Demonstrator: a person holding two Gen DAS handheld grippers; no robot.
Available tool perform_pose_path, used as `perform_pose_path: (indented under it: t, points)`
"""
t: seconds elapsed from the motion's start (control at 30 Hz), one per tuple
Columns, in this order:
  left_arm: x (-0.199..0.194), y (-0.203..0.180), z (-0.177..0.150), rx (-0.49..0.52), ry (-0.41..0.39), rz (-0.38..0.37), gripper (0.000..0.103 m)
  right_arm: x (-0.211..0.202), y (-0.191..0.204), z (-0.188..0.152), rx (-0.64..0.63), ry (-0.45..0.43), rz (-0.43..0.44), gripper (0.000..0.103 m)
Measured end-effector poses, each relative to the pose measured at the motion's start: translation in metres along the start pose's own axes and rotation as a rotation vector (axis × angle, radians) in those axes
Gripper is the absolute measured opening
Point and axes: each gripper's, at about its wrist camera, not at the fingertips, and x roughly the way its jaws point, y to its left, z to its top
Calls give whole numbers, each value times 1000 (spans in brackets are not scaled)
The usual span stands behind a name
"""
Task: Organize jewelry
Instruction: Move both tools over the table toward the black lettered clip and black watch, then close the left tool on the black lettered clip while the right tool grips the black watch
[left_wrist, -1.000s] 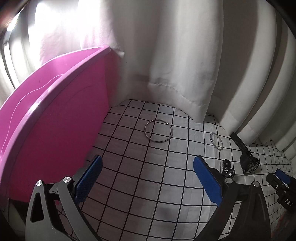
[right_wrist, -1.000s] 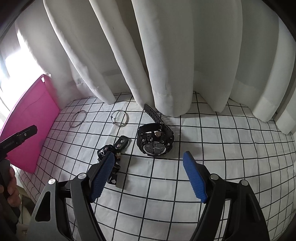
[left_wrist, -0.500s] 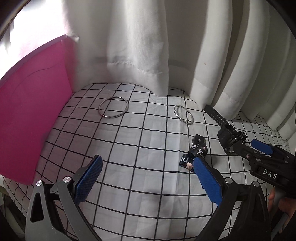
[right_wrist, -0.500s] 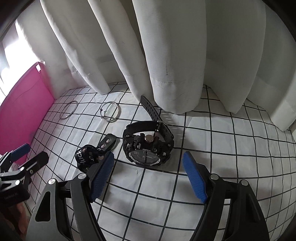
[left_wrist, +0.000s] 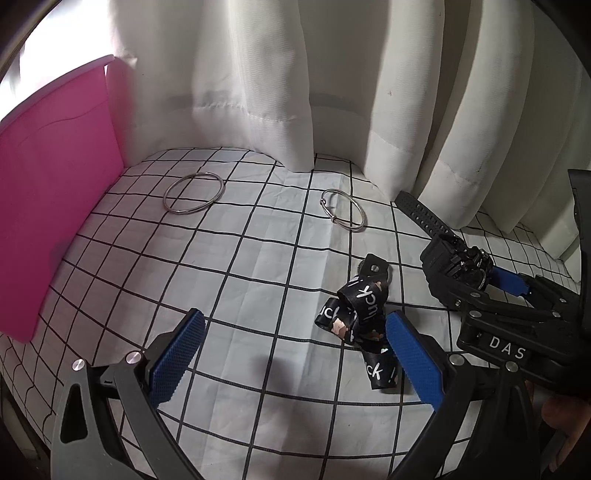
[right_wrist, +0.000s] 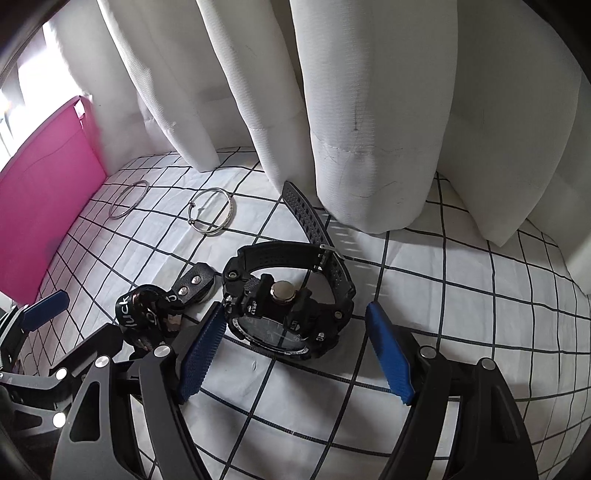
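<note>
Silver bangles, two; one watch

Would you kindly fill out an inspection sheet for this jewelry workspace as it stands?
Surface: white cloth with black grid, creased.
Job's things: plain bangle; clasp bangle; printed black strap, crumpled; black watch on its side; pink box standing at the left edge.
Clutter: nothing seen.
Grippers: left tool open, one pad beside the strap; right tool open, pads either side of the watch.
Cables: nothing seen.
Surroundings: white curtain hanging behind.
</note>
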Motion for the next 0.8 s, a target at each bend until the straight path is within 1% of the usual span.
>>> perform_pose_path:
  t: [0.07, 0.23, 0.4, 0.57, 0.73, 0.8]
  points:
    - [4, -4, -1, -1, 7, -3, 97, 2, -1, 0, -10, -2, 9, 73]
    - [16, -7, 2, -28, 32, -13, 97, 9, -11, 4, 15, 4, 35, 73]
    - [25, -7, 3, -41, 46, -16, 97, 11, -14, 7, -17, -5, 40, 73]
    - [35, -5, 4, -70, 64, -19, 97, 15, -18, 11, -17, -16, 50, 73]
    - [37, -5, 2, -73, 53, -5, 96, 19, -14, 13, -29, -21, 50, 73]
    - [36, -6, 1, -71, 49, 9, 94, 19, -13, 13, -32, -20, 50, 73]
